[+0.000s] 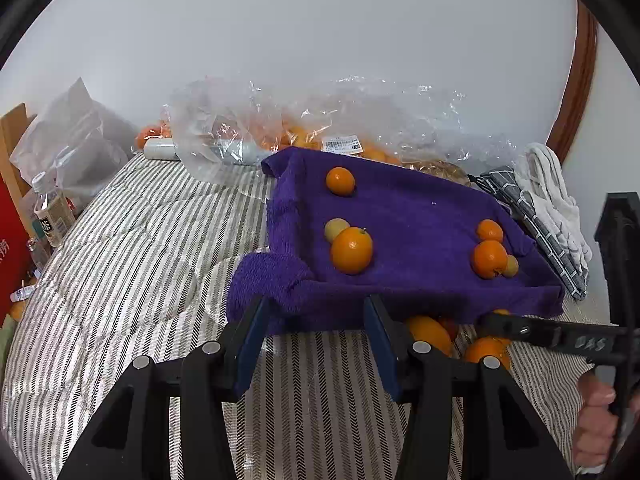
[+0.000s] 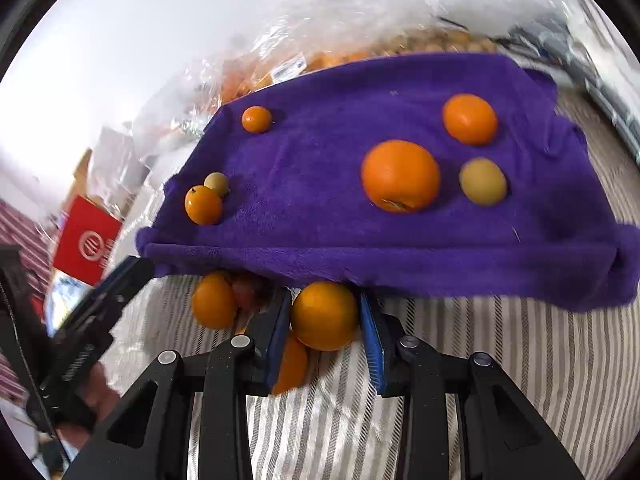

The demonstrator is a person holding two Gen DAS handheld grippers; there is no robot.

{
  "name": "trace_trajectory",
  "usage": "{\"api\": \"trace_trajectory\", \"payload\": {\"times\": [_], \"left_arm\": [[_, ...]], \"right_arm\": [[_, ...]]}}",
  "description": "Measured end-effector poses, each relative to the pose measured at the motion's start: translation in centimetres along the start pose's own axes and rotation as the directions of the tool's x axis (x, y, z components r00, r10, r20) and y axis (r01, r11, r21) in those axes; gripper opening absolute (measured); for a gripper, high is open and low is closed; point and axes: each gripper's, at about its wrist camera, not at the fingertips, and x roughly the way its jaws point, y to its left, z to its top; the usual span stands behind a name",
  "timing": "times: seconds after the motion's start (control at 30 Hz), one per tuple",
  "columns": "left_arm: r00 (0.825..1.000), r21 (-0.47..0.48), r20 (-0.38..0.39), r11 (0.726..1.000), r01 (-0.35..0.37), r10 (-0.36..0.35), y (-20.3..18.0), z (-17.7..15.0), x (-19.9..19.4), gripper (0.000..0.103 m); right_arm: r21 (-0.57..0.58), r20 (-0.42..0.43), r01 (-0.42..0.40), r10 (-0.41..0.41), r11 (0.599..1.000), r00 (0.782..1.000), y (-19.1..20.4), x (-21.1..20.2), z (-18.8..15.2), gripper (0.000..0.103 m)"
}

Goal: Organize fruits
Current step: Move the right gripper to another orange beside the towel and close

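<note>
A purple towel point(image 1: 420, 216) lines a tray on the striped bed and holds several oranges and two small yellowish fruits. In the right wrist view my right gripper point(image 2: 325, 312) is shut on an orange point(image 2: 325, 315) just in front of the towel's point(image 2: 320, 184) near edge. More oranges point(image 2: 214, 304) lie beside it under the towel's rim. On the towel sit a big orange point(image 2: 400, 176), a smaller orange point(image 2: 470, 119) and a yellowish fruit point(image 2: 483, 181). My left gripper point(image 1: 316, 312) is open and empty at the towel's front edge. The right gripper point(image 1: 500, 322) shows at the right.
A clear plastic bag point(image 1: 320, 128) with more oranges lies behind the tray by the wall. Folded cloths point(image 1: 552, 208) sit to the right. A water bottle point(image 1: 50, 216), a red box point(image 1: 12, 256) and a grey bag point(image 1: 76, 136) stand at the left.
</note>
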Motion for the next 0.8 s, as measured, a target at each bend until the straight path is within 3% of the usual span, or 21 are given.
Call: {"api": "trace_trajectory", "payload": {"times": [0.13,0.37,0.63,0.8], "left_arm": [[1.000,-0.004,-0.013,1.000,0.007,-0.007,0.0,-0.1,0.2,0.047],[0.998,0.049,-0.061,0.999,0.000,0.003,-1.3,-0.5,0.9,0.047],[0.991,-0.015,-0.135,1.000,-0.001,-0.001,0.1,-0.9,1.9,0.047],[0.987,0.013,-0.159,1.000,-0.026,0.028,-0.2,-1.2,2.3,0.046]], "right_arm": [[0.037,0.040,0.015,-0.017,0.999,0.999,-2.5,-2.2,-0.6,0.034],[-0.079,0.174,0.223,-0.207,0.972,0.963,-4.8,-5.1,-1.7,0.034],[-0.105,0.175,0.182,-0.162,0.978,0.971,-6.0,-3.8,-2.8,0.035],[-0.109,0.177,0.183,-0.162,0.977,0.971,-6.2,-3.8,-3.0,0.035]]}}
